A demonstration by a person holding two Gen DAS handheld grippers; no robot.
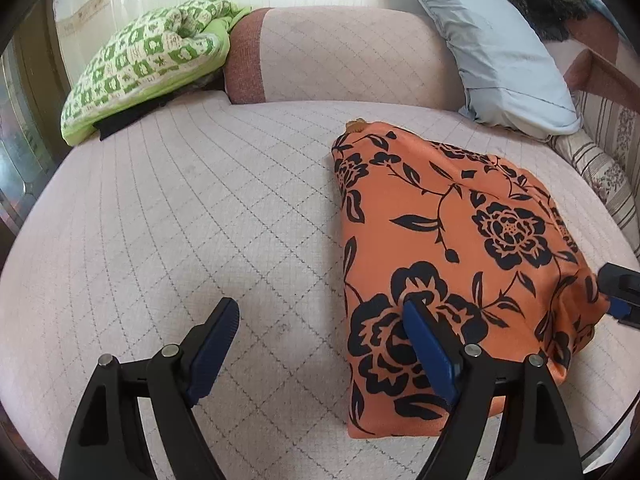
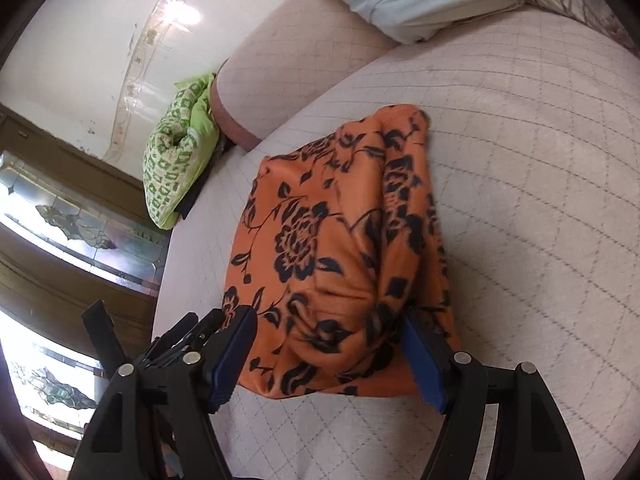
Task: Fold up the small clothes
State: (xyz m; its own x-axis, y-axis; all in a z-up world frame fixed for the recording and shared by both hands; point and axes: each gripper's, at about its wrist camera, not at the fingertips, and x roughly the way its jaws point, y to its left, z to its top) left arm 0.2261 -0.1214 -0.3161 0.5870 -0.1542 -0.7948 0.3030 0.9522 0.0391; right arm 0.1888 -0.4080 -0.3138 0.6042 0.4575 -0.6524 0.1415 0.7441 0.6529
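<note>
An orange garment with black flowers (image 1: 452, 264) lies folded into a compact bundle on the quilted pink sofa seat (image 1: 180, 220). My left gripper (image 1: 320, 328) is open at the garment's near left edge, its right finger over the cloth and its left finger over bare seat. In the right wrist view the same garment (image 2: 332, 256) lies between the open jaws of my right gripper (image 2: 328, 348), whose pads flank its near end without pinching it. The right gripper's tip shows at the far right of the left wrist view (image 1: 620, 292).
A green and white patterned cushion (image 1: 144, 60) lies at the back left on a dark cloth. A pale blue pillow (image 1: 500, 48) leans at the back right. The sofa backrest (image 1: 340, 52) runs behind. A glass-paned door (image 2: 72, 224) stands beyond the seat's left edge.
</note>
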